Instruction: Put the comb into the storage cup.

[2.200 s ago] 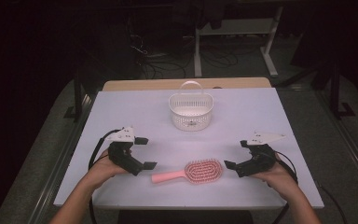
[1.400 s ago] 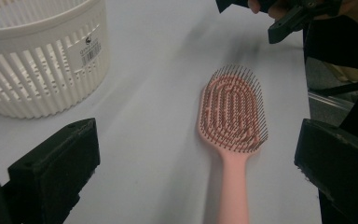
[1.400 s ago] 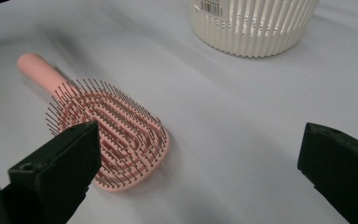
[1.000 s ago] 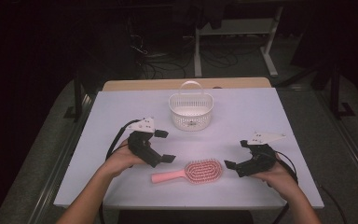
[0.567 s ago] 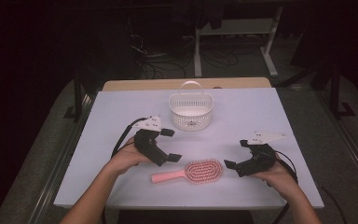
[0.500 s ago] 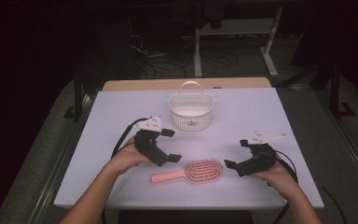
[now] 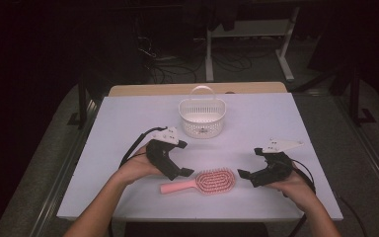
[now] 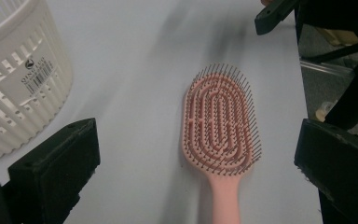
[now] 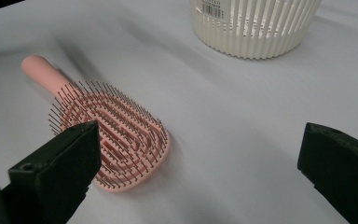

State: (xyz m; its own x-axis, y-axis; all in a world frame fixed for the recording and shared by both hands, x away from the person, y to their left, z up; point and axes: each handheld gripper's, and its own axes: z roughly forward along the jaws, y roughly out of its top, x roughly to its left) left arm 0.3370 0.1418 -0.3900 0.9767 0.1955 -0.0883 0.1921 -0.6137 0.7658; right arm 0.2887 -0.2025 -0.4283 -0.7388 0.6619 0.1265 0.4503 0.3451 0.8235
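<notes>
A pink hairbrush [image 7: 201, 181] lies bristles up near the table's front edge, handle pointing left. In the left gripper view the hairbrush [image 8: 220, 126] lies between and beyond the wide-apart jaws, handle toward the camera. My left gripper [image 7: 180, 159] is open, just above and left of the handle. My right gripper [image 7: 246, 164] is open, just right of the brush head, resting low by the table. The right gripper view has the hairbrush [image 9: 107, 126] by the left jaw. Neither gripper holds anything.
A white slatted basket [image 7: 202, 117] with a handle stands at the middle back of the white table [image 7: 286, 118]; the same basket [image 8: 14, 79] is at the left of the left gripper view. Beyond the table is a dark floor with cables and a stand.
My left gripper has moved right and forward from the table's left side to just above the brush handle. The right gripper and the hairbrush have stayed put.
</notes>
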